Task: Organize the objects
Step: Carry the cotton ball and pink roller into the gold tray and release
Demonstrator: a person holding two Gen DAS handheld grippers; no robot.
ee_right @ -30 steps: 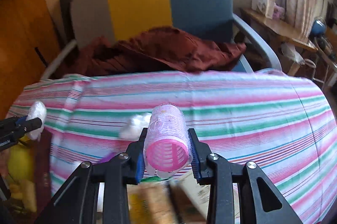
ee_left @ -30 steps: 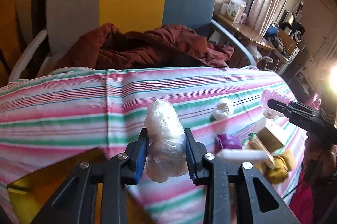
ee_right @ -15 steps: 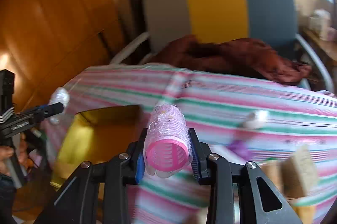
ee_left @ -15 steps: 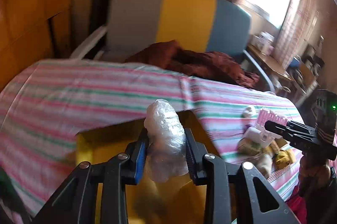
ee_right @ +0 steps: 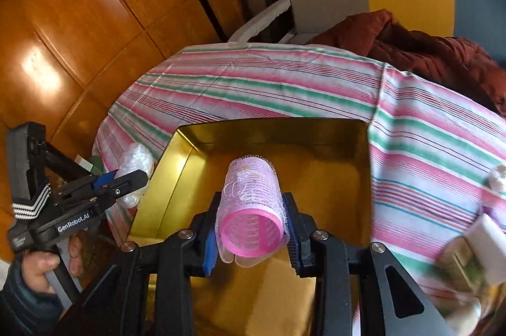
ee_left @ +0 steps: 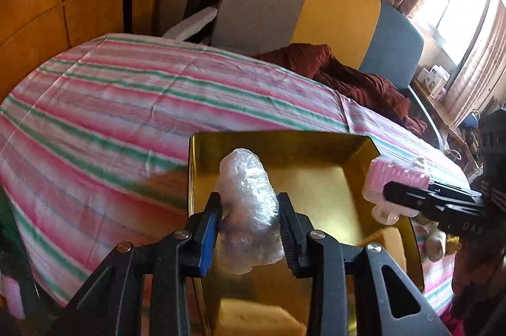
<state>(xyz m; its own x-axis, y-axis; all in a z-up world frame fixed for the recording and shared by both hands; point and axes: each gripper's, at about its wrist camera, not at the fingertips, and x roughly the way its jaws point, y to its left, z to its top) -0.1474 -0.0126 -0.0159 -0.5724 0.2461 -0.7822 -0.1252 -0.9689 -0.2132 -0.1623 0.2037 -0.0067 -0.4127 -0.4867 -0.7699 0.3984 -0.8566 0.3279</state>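
An open yellow box (ee_left: 284,143) stands on the striped cloth. My left gripper (ee_left: 249,209) hangs over its left part with a lumpy bundle wrapped in clear plastic (ee_left: 243,174) between the pads. Its jaws are opening, and the pads still touch the bundle. My right gripper (ee_right: 251,203) is shut on a pink hair roller (ee_right: 249,187) above the middle of the box (ee_right: 278,130). In the left wrist view, the right gripper (ee_left: 389,190) and roller (ee_left: 395,174) hover at the box's right rim. The right wrist view shows the left gripper (ee_right: 139,174) with its bundle (ee_right: 134,159) at the left rim.
The striped cloth (ee_left: 110,114) covers the table. A grey, yellow and blue chair (ee_left: 335,10) with a maroon garment (ee_left: 348,76) stands behind it, wooden panels (ee_right: 79,20) to the left. A white block (ee_right: 484,241) and a small white ball (ee_right: 496,178) lie right of the box.
Both grippers have swung left from the heap of small items to above the yellow box. Each still carries its object.
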